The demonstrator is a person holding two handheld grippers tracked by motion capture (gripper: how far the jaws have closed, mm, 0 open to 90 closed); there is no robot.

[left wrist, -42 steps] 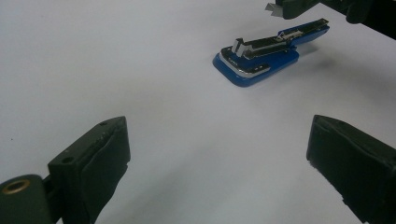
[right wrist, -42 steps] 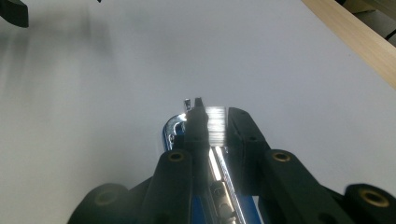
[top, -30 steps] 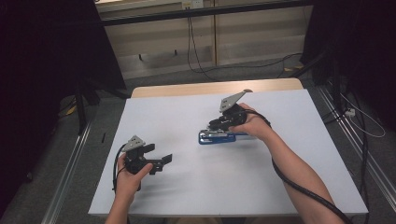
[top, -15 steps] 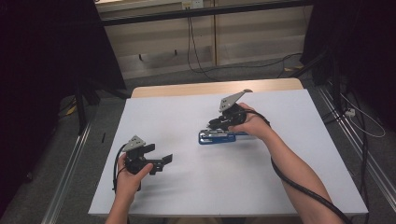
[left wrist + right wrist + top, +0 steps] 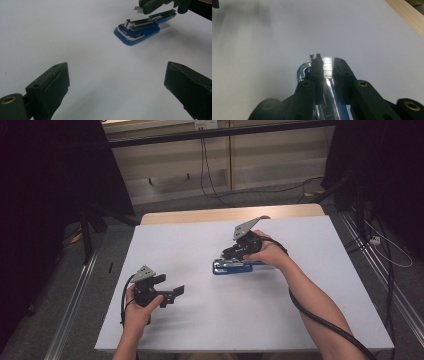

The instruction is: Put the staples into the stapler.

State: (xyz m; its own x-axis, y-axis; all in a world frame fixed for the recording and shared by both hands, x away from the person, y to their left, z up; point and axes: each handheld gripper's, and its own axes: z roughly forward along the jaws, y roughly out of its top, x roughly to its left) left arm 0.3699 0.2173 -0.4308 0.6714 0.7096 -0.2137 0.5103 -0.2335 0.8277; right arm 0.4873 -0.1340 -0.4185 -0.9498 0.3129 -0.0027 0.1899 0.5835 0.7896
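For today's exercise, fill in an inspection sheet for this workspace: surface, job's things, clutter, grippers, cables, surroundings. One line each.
Surface: white table top, a wooden strip at its far edge.
Job's things: blue stapler lying opened out, its metal staple track exposed.
Clutter: nothing seen.
Grippers: right gripper closed on a strip of staples above the stapler; left gripper open, holding nothing, apart from the stapler.
Cables: black cable along the right forearm; wires on the floor beyond the table.
Surroundings: dark curtains either side, grey floor.
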